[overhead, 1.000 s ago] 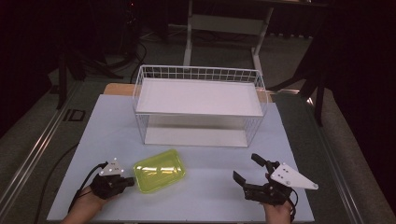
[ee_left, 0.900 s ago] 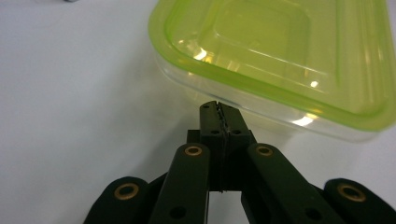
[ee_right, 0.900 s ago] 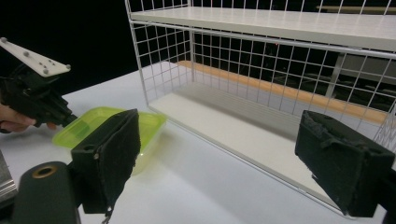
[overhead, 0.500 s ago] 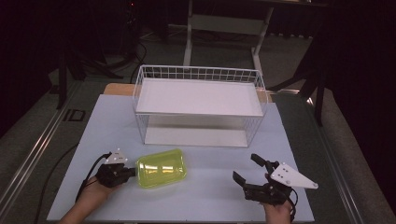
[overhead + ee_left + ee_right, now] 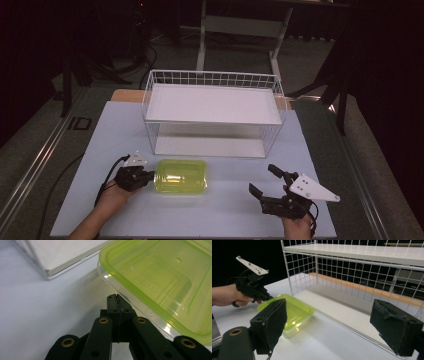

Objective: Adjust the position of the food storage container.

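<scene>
Container point(image 5: 181, 176) lay lidded on bench point(image 5: 225, 210) | left gripper point(image 5: 117, 302) fingers pressed together, touching its edge | right gripper point(image 5: 267, 183) fingers spread, empty | risk: container could skid or pivot away.

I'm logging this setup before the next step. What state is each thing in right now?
Green-lidded container: lid on, flat on the table, beside the rack.
Left claw: shut, tips against the container's left rim, gripping nothing.
Right claw: open, empty, apart from the container.
Wire rack: upright, both shelves bare.
</scene>
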Tool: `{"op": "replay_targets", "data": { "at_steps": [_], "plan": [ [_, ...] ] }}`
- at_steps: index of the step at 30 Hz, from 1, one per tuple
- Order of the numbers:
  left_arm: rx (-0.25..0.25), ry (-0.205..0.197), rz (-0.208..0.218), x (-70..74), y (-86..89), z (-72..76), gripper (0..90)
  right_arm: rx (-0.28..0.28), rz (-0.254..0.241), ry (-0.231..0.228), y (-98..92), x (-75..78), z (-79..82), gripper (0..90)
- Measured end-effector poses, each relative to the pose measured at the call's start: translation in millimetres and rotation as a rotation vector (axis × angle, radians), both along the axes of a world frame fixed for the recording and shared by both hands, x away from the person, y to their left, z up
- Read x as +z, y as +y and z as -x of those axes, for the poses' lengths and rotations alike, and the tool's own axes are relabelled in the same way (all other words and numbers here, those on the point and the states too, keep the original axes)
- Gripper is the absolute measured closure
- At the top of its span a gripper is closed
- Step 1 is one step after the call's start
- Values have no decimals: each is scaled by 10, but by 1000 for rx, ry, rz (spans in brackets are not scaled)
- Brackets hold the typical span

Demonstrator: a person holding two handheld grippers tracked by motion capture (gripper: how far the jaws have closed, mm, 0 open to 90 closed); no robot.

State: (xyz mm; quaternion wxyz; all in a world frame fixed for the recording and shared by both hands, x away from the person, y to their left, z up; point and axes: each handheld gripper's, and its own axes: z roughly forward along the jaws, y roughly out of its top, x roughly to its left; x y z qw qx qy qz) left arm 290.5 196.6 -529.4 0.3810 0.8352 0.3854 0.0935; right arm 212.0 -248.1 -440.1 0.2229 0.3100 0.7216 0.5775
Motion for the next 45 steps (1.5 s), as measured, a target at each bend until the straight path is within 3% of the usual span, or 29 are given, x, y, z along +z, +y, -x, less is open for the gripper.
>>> {"op": "replay_targets", "data": {
  "at_steps": [7, 10, 15, 18, 24, 27, 45],
  "plan": [
    [-21, 2, -19, -19, -189, -53, 900, -5, 6, -4, -15, 6, -1, 141],
    [-22, 3, -27, -24, -172, -44, 900, -6, 6, -3, -19, 7, 0, 141],
    [12, -1, 10, 6, -46, 10, 900, -3, 8, 0, -16, 1, -11, 142],
    [7, 12, 18, 0, -47, 47, 900, 0, 10, -4, -6, 4, -13, 142],
    [-28, 30, 21, -18, -205, 54, 900, 2, 5, -1, -7, 1, -17, 142],
    [-42, 38, 43, -33, -283, 28, 900, 2, 6, 2, -4, -1, -15, 142],
    [-122, 59, 70, -80, -800, -129, 900, 2, 3, 6, -28, -9, -29, 142]
  ]
}}
